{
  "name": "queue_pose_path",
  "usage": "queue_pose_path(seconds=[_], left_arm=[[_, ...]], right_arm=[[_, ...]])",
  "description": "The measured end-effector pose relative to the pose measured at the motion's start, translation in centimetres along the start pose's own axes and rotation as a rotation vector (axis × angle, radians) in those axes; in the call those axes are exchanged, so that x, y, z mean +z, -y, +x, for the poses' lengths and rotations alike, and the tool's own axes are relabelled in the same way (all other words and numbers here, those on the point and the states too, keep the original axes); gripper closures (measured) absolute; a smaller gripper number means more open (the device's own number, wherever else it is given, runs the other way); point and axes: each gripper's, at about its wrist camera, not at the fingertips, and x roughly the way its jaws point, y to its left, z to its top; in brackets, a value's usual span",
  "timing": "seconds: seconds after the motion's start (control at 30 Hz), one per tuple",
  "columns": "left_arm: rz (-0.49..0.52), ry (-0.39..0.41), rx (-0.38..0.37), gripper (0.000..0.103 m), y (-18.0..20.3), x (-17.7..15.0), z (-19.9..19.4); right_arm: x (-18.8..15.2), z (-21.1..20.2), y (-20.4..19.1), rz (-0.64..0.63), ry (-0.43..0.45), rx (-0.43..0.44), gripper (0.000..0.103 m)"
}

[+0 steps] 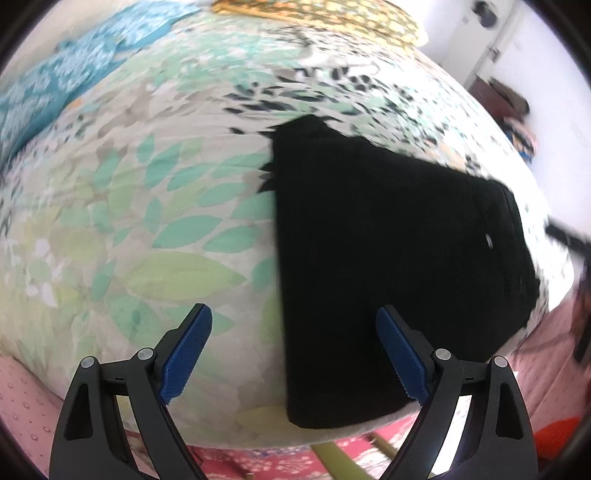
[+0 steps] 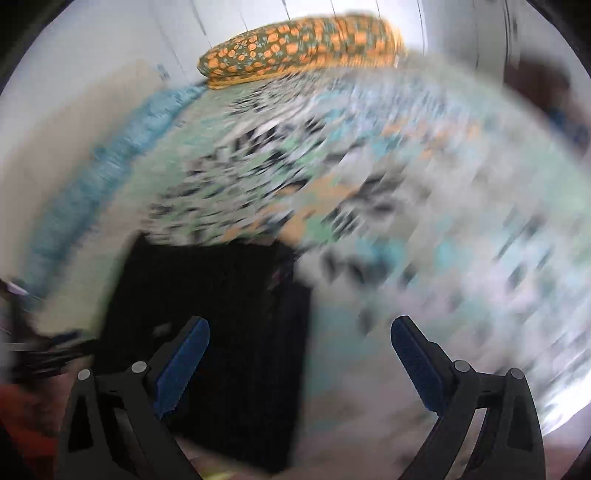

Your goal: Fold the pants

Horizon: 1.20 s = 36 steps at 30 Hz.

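The black pants (image 1: 388,240) lie folded into a compact rectangle on the floral bed sheet (image 1: 147,184), near the bed's front edge. My left gripper (image 1: 293,308) hovers open above the fold's left edge. Its right finger is over the black cloth and its left finger over the sheet, and nothing is pinched. In the heavily blurred right wrist view, the pants (image 2: 221,314) sit at lower left. My right gripper (image 2: 300,319) stands wide open over their right edge, with its left finger above the cloth and its right finger above the sheet (image 2: 406,221).
An orange-patterned pillow (image 1: 314,11) (image 2: 303,44) lies at the far end of the bed. A teal floral blanket (image 1: 55,81) (image 2: 92,177) runs along the left side. Pink patterned flooring (image 1: 22,398) shows below the bed's edge. A door (image 1: 491,55) is at far right.
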Motion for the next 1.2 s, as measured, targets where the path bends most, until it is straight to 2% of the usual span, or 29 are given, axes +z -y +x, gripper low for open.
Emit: queue_pose_path(seconds=[0.03, 0.13, 0.27, 0.33, 0.43, 0.5, 0.6, 0.7, 0.83, 0.87, 0.9, 0.93, 0.97, 1.03, 1.07, 1.17, 1.2], left_arm=[[-0.036, -0.007, -0.018, 0.012, -0.8, 0.2, 0.1], [-0.164, -0.052, -0.120, 0.012, -3.7, 0.5, 1.1], [-0.244, -0.108, -0.205, 0.012, -5.5, 1.1, 3.0], [-0.233, -0.118, -0.218, 0.010, -5.3, 1.5, 3.6], [-0.179, -0.121, -0.230, 0.008, -4.3, 2.2, 4.1], [-0.157, -0.131, -0.260, 0.007, -3.3, 2.5, 4.6], [-0.108, -0.157, -0.292, 0.007, -1.5, 2.9, 5.4], [-0.043, -0.204, -0.375, 0.007, 0.9, 2.5, 5.8], [0.036, -0.198, -0.321, 0.011, 2.5, 1.9, 5.5], [0.018, -0.196, -0.311, 0.015, 2.3, 2.0, 5.4], [-0.011, -0.195, -0.310, 0.025, 1.9, 2.1, 5.3], [-0.062, -0.195, -0.317, 0.039, 1.1, 2.3, 5.2], [-0.097, -0.195, -0.331, 0.046, 0.4, 2.3, 5.1], [-0.134, -0.179, -0.375, 0.069, -0.5, 2.4, 4.6], [-0.138, -0.162, -0.384, 0.072, -0.5, 2.3, 4.1], [-0.092, -0.118, -0.349, 0.079, 0.9, 2.1, 2.7], [-0.077, -0.107, -0.333, 0.080, 1.3, 2.2, 2.4]], right_arm=[[-0.6, 0.3, 1.0, 0.069, -0.025, 0.105, 0.005], [-1.6, 1.8, 2.8, 0.201, -0.069, 0.264, 0.005], [-2.1, 5.0, 4.2, 0.293, -0.177, 0.340, 0.005], [-2.7, 6.8, 4.6, 0.325, -0.255, 0.400, 0.004], [-3.0, 7.1, 4.2, 0.309, -0.278, 0.460, 0.004], [-3.6, 7.6, 3.4, 0.306, -0.313, 0.532, 0.004], [-4.1, 8.1, 1.7, 0.218, -0.346, 0.506, 0.004], [-4.3, 8.6, 0.9, 0.181, -0.356, 0.474, 0.004], [-3.8, 9.2, 0.0, 0.126, -0.345, 0.452, 0.000], [-3.7, 9.3, -0.3, 0.114, -0.349, 0.440, 0.000], [-3.6, 9.5, -0.7, 0.107, -0.354, 0.430, 0.000], [-3.6, 9.5, -0.8, 0.103, -0.357, 0.404, 0.007], [-3.6, 9.3, -0.9, 0.091, -0.358, 0.339, 0.024], [-3.5, 8.8, -1.1, 0.089, -0.346, 0.337, 0.041], [-3.5, 8.4, -1.1, 0.099, -0.332, 0.354, 0.051], [-3.1, 7.3, -2.1, 0.066, -0.281, 0.352, 0.063], [-3.0, 6.8, -2.3, 0.064, -0.267, 0.357, 0.064]])
